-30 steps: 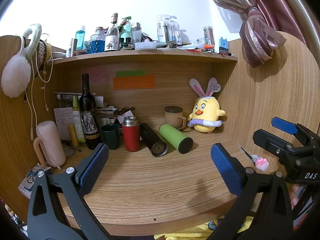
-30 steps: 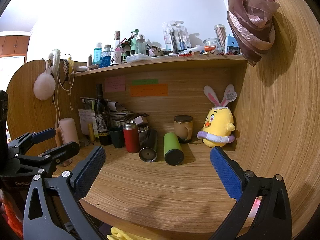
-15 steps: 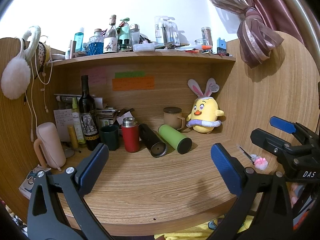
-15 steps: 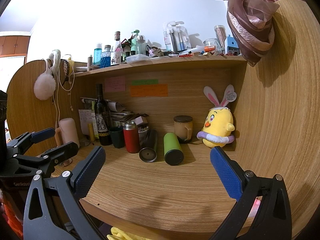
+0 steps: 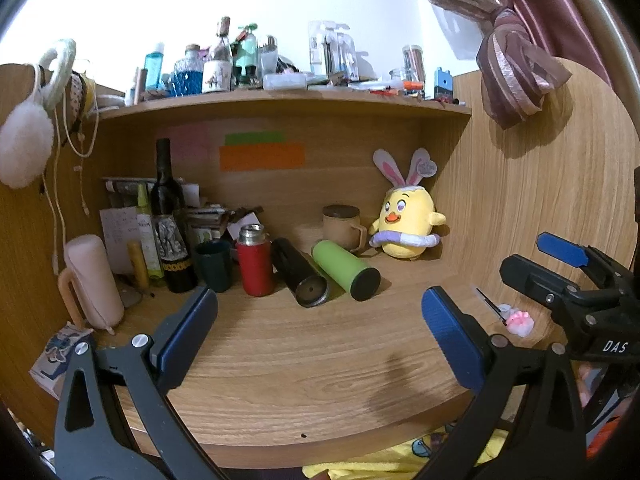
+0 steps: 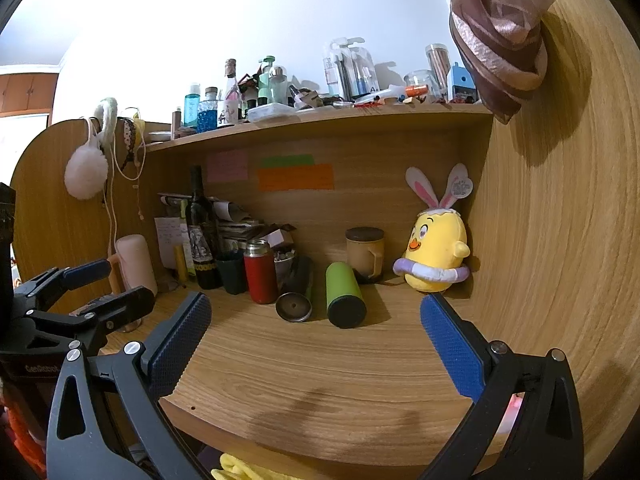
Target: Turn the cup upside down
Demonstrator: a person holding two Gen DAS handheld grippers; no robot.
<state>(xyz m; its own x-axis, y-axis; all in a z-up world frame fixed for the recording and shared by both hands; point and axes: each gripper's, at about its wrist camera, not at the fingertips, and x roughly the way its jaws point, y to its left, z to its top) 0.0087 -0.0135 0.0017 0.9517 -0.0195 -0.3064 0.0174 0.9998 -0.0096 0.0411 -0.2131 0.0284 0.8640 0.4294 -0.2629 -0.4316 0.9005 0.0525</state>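
A green tumbler (image 5: pixel 345 269) and a black tumbler (image 5: pixel 299 277) lie on their sides on the wooden desk (image 5: pixel 304 356), at the back. A red flask (image 5: pixel 254 261), a dark green cup (image 5: pixel 216 265) and a lidded beige mug (image 5: pixel 343 227) stand upright beside them. They also show in the right wrist view: green tumbler (image 6: pixel 344 294), black tumbler (image 6: pixel 297 292), beige mug (image 6: pixel 365 254). My left gripper (image 5: pixel 320 312) is open and empty, well short of the cups. My right gripper (image 6: pixel 315 320) is open and empty too; it shows at the right in the left wrist view (image 5: pixel 560 264).
A yellow chick plush (image 5: pixel 408 230) sits at the back right. A wine bottle (image 5: pixel 169 224), papers and a pink upside-down mug (image 5: pixel 93 280) stand at the left. A small pink item (image 5: pixel 519 318) lies by the right wall. A cluttered shelf (image 5: pixel 280 100) runs overhead.
The left wrist view has shifted slightly; the scene sits a little lower and left. The right gripper and the objects have not visibly moved.
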